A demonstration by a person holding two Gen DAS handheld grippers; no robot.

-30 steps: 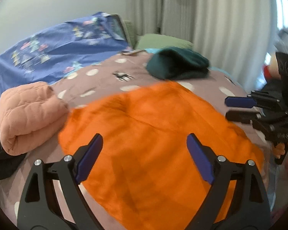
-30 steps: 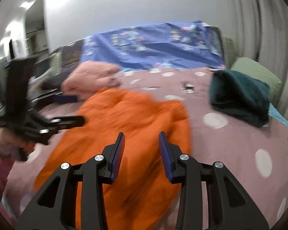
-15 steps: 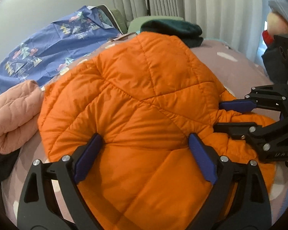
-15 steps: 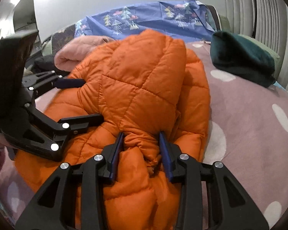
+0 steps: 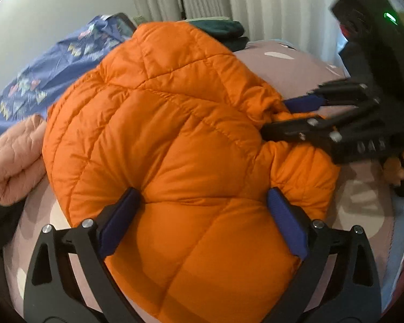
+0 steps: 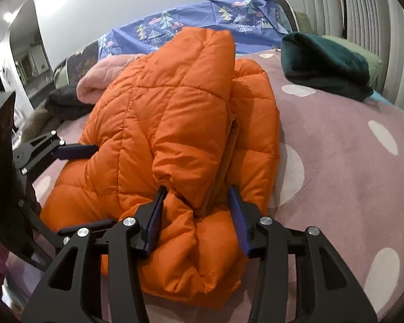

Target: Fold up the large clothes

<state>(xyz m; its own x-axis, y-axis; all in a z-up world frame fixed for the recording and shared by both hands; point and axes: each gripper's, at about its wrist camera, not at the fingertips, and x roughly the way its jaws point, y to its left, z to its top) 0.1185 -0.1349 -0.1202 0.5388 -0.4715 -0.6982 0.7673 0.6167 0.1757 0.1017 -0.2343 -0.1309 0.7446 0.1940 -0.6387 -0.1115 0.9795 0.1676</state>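
an orange quilted jacket (image 5: 175, 140) is seen bunched into a thick heap on a mauve bedspread with pale spots (image 6: 350, 161), near the front edge of the bed. the left gripper (image 5: 202, 215) is set over the near side of the heap with its jaws spread very wide; they have just been opening, and the puffy fabric bulges between the blue pads (image 5: 118, 220), which are touched by it at both sides, though no firm pinch can be made out. the right gripper (image 6: 198, 215) is placed at the other end of the jacket, its jaws about half open and just widened, with a folded ridge of orange fabric lying between the blue pads (image 6: 155, 215); whether that fabric is pressed cannot be told. each gripper is visible in the other's view, at the jacket's edge. a dark green folded garment (image 6: 326, 64) is seen farther back on the bedspread, well apart from the jacket. a pink quilted roll (image 5: 13, 158) lies just beside the jacket, and a blue printed sheet (image 6: 202, 18) is draped behind.
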